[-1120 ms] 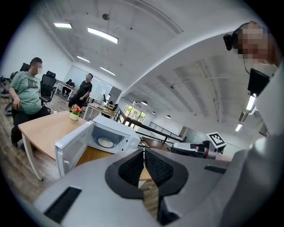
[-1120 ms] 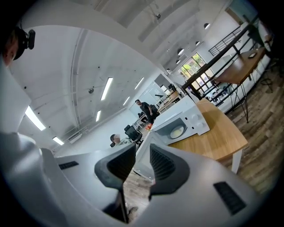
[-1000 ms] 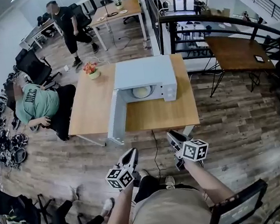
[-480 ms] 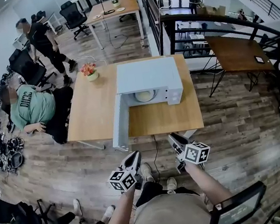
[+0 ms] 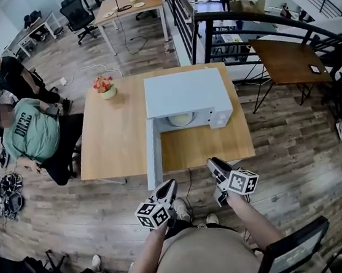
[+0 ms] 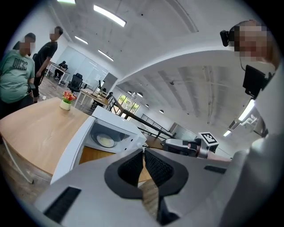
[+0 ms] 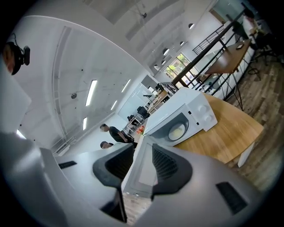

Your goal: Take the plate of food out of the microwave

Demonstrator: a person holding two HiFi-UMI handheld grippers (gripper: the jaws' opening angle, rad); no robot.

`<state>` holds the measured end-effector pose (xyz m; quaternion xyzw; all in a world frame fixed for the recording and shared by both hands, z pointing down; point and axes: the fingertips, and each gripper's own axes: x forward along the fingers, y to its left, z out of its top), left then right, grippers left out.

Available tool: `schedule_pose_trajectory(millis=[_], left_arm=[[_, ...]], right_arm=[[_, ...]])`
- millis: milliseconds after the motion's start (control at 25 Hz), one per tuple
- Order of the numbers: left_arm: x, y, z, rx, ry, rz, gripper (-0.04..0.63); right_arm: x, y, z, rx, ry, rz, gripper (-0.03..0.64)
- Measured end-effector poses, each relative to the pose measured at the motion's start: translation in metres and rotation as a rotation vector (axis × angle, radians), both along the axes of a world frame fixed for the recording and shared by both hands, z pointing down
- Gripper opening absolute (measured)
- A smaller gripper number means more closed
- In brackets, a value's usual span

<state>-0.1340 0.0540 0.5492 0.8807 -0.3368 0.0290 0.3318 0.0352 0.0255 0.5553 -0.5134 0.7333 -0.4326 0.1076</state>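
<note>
A white microwave [image 5: 185, 97] stands on the wooden table [image 5: 112, 140], its door [image 5: 152, 153] swung open toward me. Inside it lies a white plate of pale food [image 5: 181, 120], also seen in the left gripper view [image 6: 105, 141] and the right gripper view [image 7: 177, 131]. Both grippers hover over the floor short of the table's near edge, well apart from the microwave. My left gripper [image 5: 168, 186] is shut and empty, its pads meeting [image 6: 143, 153]. My right gripper [image 5: 214, 165] is open: its jaws have just been opening, and nothing lies between them [image 7: 143, 155].
A small pot of flowers [image 5: 105, 88] sits at the table's far left corner. Two people [image 5: 31, 134] are at the left by a heap of gear on the floor. A dark railing [image 5: 256, 20] and a brown table [image 5: 288, 59] lie beyond on the right.
Both grippers have moved forward toward the table, and the microwave now lies closer to them. The standing person at the back has walked to the left.
</note>
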Motion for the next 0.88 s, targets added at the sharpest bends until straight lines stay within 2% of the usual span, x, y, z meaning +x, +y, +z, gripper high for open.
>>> schedule_pose_trajectory(millis=[320, 400, 440, 640, 880], left_arm=[[-0.014, -0.049, 0.007, -0.002, 0.021, 0.067, 0.006], [-0.013, -0.058, 0.005, 0.011, 0.019, 0.083, 0.006], [-0.012, -0.062, 0.004, 0.019, 0.019, 0.089, 0.006], [-0.01, -0.08, -0.004, 0.081, 0.003, 0.12, 0.006], [-0.001, -0.084, -0.011, 0.099, 0.009, 0.132, 0.006]], right_arm=[[-0.022, -0.038, 0.004, -0.028, 0.007, 0.067, 0.114], [-0.022, -0.043, 0.006, -0.034, 0.005, 0.086, 0.121], [-0.022, -0.045, 0.007, -0.038, 0.005, 0.094, 0.152], [-0.031, -0.061, 0.008, -0.049, -0.004, 0.119, 0.153], [-0.029, -0.073, 0.013, -0.059, 0.0, 0.127, 0.153]])
